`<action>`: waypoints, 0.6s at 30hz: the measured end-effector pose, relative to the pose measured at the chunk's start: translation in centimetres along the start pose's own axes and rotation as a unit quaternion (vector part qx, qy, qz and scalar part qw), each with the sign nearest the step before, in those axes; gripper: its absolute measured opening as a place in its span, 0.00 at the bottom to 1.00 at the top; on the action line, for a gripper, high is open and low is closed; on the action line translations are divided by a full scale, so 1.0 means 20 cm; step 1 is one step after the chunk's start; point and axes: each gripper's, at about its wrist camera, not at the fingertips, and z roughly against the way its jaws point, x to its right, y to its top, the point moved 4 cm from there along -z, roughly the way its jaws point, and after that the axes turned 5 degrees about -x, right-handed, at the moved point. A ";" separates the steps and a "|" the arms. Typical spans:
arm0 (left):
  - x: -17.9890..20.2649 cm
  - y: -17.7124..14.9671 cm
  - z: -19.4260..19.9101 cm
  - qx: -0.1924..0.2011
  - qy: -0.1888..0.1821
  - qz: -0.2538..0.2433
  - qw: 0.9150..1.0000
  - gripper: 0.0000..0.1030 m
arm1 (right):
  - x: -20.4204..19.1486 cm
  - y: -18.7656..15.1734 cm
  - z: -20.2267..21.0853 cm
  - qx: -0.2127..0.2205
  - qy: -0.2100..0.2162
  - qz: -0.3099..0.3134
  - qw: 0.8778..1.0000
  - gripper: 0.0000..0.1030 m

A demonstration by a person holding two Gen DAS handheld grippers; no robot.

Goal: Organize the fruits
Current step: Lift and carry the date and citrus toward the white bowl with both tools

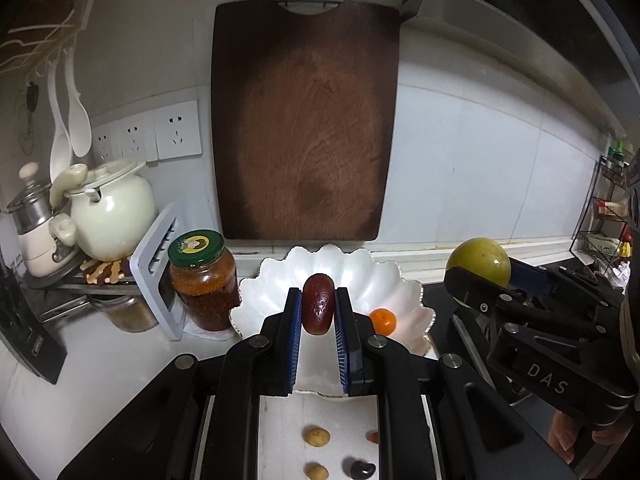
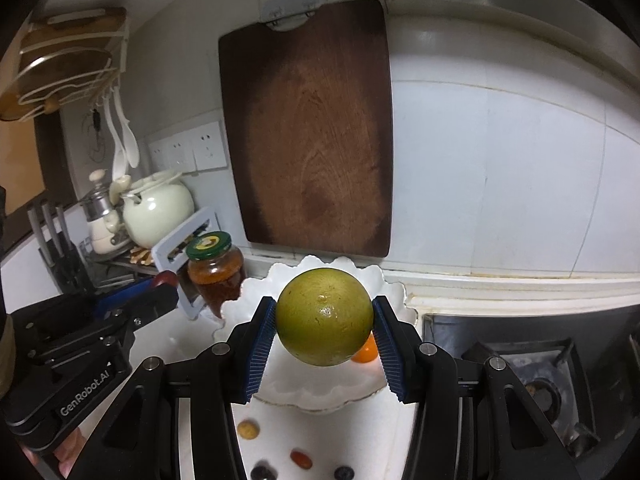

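My left gripper [image 1: 318, 308] is shut on a dark red date [image 1: 318, 303], held above the near part of a white scalloped plate [image 1: 360, 276]. A small orange [image 1: 383, 321] lies in that plate at its right side. My right gripper [image 2: 325, 322] is shut on a large green citrus fruit [image 2: 325, 317], held above the same plate [image 2: 256, 292]; the small orange [image 2: 366, 353] peeks out behind it. In the left wrist view the right gripper [image 1: 486, 276] and its green fruit [image 1: 480, 262] hang to the right of the plate. Several small fruits [image 1: 317, 437] lie on the white counter below.
A green-lidded jar [image 1: 204, 278] stands just left of the plate, beside a white rack [image 1: 158, 268] and a cream pot [image 1: 112, 208]. A dark wooden cutting board [image 1: 306, 120] leans on the tiled wall behind. A gas stove [image 2: 532, 376] sits to the right. A knife block [image 2: 64, 256] stands far left.
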 end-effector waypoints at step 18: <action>-0.07 0.15 -0.38 -0.079 0.009 0.002 0.997 0.17 | 0.11 0.11 -0.41 -0.097 -0.011 -0.030 0.995 0.48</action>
